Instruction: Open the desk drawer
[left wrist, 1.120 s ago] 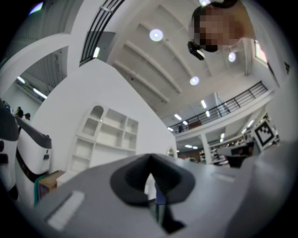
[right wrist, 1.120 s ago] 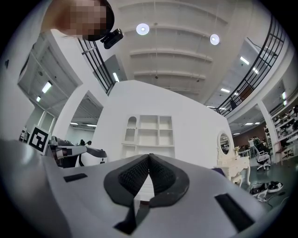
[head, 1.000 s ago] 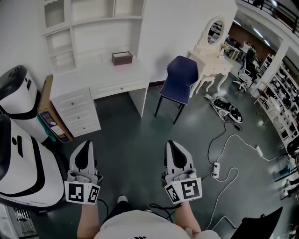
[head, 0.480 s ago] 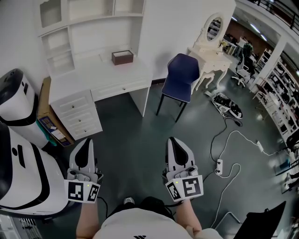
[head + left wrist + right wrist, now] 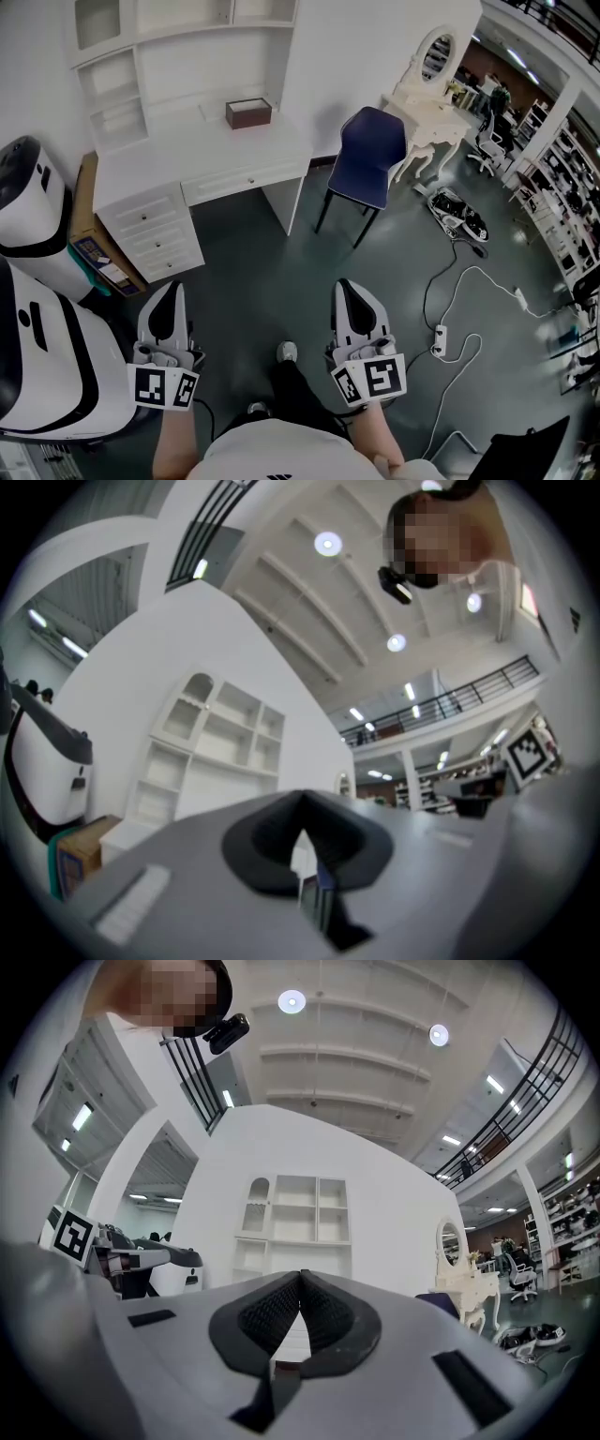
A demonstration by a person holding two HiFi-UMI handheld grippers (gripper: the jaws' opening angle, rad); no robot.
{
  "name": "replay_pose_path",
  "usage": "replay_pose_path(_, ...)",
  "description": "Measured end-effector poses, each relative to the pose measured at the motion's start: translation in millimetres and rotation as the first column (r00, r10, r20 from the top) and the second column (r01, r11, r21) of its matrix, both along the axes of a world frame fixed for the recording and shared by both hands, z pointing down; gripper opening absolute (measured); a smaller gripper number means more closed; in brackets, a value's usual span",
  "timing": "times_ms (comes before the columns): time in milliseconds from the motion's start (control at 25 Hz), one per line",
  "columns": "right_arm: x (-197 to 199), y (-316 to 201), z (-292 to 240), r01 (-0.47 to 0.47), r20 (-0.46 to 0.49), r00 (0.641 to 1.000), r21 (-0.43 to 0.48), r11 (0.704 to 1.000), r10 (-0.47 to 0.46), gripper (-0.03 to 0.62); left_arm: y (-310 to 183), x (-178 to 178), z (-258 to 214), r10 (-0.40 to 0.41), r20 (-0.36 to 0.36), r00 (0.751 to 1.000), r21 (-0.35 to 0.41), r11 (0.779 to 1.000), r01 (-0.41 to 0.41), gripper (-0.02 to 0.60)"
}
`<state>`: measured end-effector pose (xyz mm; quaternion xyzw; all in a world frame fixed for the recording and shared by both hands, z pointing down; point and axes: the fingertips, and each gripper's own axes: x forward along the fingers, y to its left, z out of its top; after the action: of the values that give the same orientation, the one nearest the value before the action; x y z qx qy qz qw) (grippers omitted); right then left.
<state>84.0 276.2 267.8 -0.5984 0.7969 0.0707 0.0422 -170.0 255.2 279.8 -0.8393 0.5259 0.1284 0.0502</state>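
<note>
At bottom centre the left tongs (image 5: pixel 302 801) sat w/ tips together, nothing btwn them. A white shelf unit (image 5: pixel 217 747) stood centre-left, w/ a cardboard box (image 5: pixel 82 855) at lower left. Ceiling lights (image 5: pixel 327 544) glowed up top. At right were a balcony railing (image 5: pixel 450 697) & a marker cube (image 5: pixel 531 752).

1. Head view: is looking steeply down from above the person, catching the left gripper (image 5: pixel 169 289) and right gripper (image 5: pixel 349 287) close at the bottom edge, with the desk (image 5: pixel 202 155) well ahead.
2. Left gripper view: is riding on its gripper, facing along the jaws and tilting upward; the shelf unit (image 5: pixel 211 742) is sitting far off, left of centre.
3. Right gripper view: is facing likewise, framing the shelf unit centrally and the vanity table (image 5: pixel 464 1283) at right.
4. Overlap: all three are sharing the shelf unit.
</note>
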Motion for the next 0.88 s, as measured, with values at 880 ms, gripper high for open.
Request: replay_pose_path(880, 60.6, -228.7, -19.7, 0.122, 0.031, 0.992, 0.054, 0.991, -0.123, 0.002, -194.7, 58.5, -28.9, -0.115, 0.008, 0.993, 0.060, 0.992, 0.114, 0.005)
